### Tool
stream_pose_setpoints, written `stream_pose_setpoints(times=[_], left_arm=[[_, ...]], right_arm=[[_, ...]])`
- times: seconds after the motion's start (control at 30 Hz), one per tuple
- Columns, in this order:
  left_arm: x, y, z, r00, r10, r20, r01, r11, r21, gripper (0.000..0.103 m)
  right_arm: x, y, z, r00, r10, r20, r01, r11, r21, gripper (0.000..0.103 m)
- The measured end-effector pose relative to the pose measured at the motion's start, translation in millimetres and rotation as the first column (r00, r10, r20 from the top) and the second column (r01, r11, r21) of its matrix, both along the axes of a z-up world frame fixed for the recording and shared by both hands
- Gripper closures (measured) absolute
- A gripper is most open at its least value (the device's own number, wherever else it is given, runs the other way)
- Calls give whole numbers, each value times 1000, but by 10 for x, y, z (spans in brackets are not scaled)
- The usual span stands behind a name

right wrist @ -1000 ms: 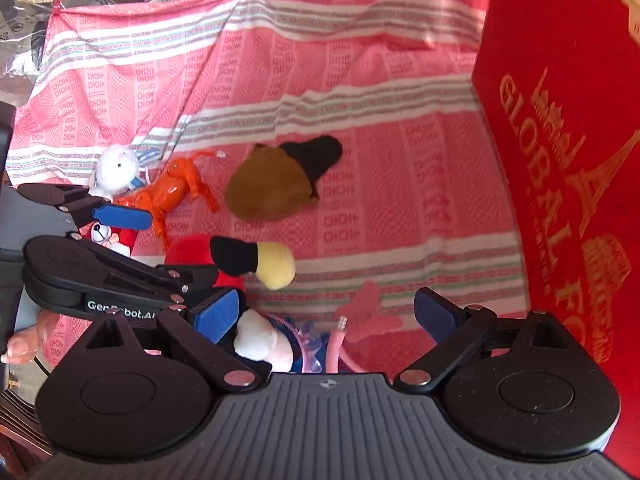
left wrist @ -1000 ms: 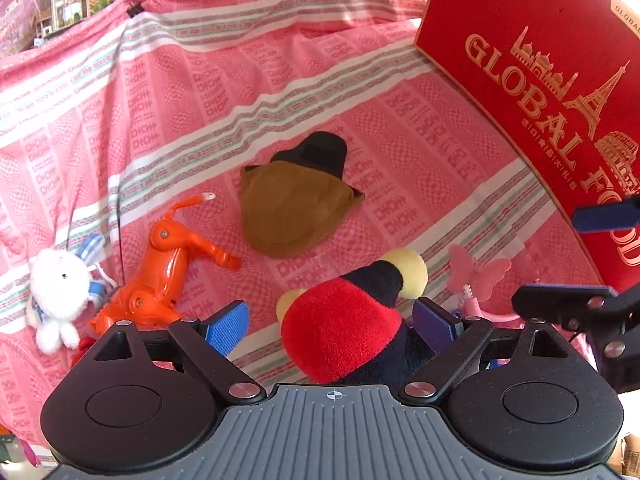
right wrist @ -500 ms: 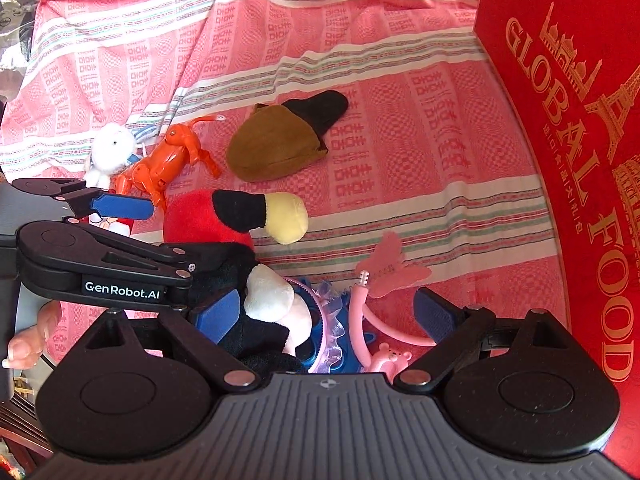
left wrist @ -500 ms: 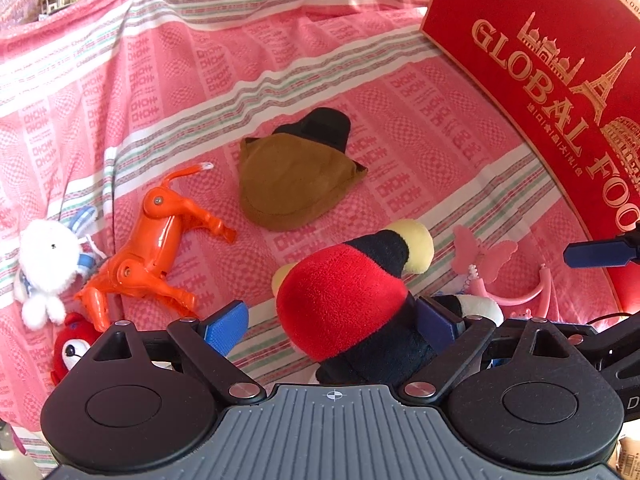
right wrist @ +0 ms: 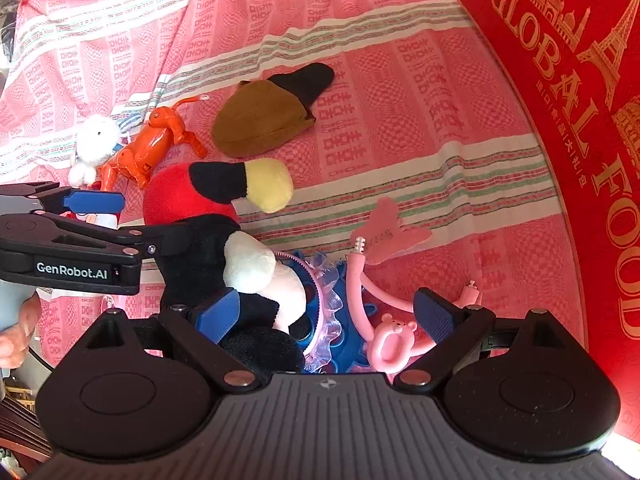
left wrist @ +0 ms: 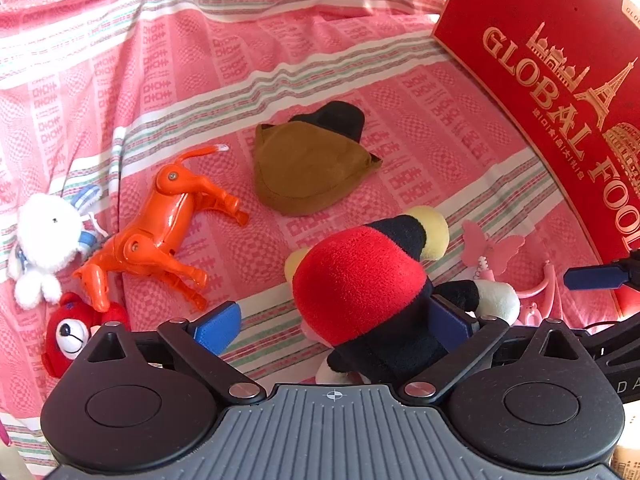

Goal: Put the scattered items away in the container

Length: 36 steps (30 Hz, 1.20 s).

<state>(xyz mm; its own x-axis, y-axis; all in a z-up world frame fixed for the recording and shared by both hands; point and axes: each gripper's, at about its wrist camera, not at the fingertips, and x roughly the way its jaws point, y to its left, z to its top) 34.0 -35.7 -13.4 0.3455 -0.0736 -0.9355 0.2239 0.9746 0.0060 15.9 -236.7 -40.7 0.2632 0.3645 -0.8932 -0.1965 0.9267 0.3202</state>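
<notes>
My left gripper (left wrist: 334,322) stands wide open around the red-and-black plush toy (left wrist: 360,276), whose lower body is hidden behind my housing, so I cannot tell if the pads touch it. My right gripper (right wrist: 326,312) is open too, holding nothing, over the pink bear headband (right wrist: 386,336) beside the red box (right wrist: 568,120), whose opening is cut off.

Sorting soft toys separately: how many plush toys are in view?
3: white bunny far left, small red plush just below it, big red-and-black plush between the left claw's fingers. More may be hidden.
</notes>
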Motion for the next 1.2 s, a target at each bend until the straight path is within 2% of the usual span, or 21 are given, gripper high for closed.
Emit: stream_pose_setpoints(times=[0.2, 0.4, 0.5, 0.6, 0.67, 0.73, 0.83, 0.9, 0.93, 0.97, 1.07, 1.2], left_arm=[[14, 64, -22, 1000, -12, 0, 12, 1000, -16, 2], [-4, 130, -43, 999, -42, 12, 42, 999, -25, 1], [-46, 114, -34, 997, -71, 35, 71, 997, 4, 1], [-105, 119, -23, 994, -93, 52, 92, 995, 28, 1], [-123, 160, -33, 994, -94, 49, 93, 995, 22, 1], [-141, 220, -45, 996, -82, 44, 82, 997, 7, 1], [-171, 305, -61, 997, -63, 38, 64, 998, -11, 1], [-200, 347, -73, 998, -56, 38, 56, 998, -10, 1], [-216, 371, -78, 998, -51, 40, 51, 999, -7, 1], [-226, 397, -80, 998, -44, 42, 44, 999, -3, 1], [-254, 479, -106, 999, -26, 40, 25, 1000, 15, 1], [-273, 661, -138, 999, 32, 35, -32, 999, 10, 1]], right_arm=[[-213, 153, 10, 998, 54, -36, -52, 997, 50, 8], [-421, 348, 83, 994, 109, -25, -108, 992, 60, 8], [-414, 292, 64, 997, 73, -22, -71, 996, 57, 8], [-369, 114, 45, 999, -18, -43, 23, 993, 118, 8], [-347, 25, 36, 997, -61, -48, 68, 986, 149, 9], [-328, 20, 6, 996, -69, -50, 75, 987, 141, 12], [-335, 109, -113, 994, -43, -100, 59, 984, 170, 23], [-370, 183, -137, 994, -33, -107, 56, 974, 218, 37], [-375, 226, -117, 995, -21, -101, 45, 969, 242, 54], [-375, 273, -85, 996, -6, -91, 29, 967, 253, 63], [-366, 484, 75, 999, 52, -1, -51, 981, 186, 74], [-273, 682, 204, 994, 98, 54, -106, 980, 168, 87]])
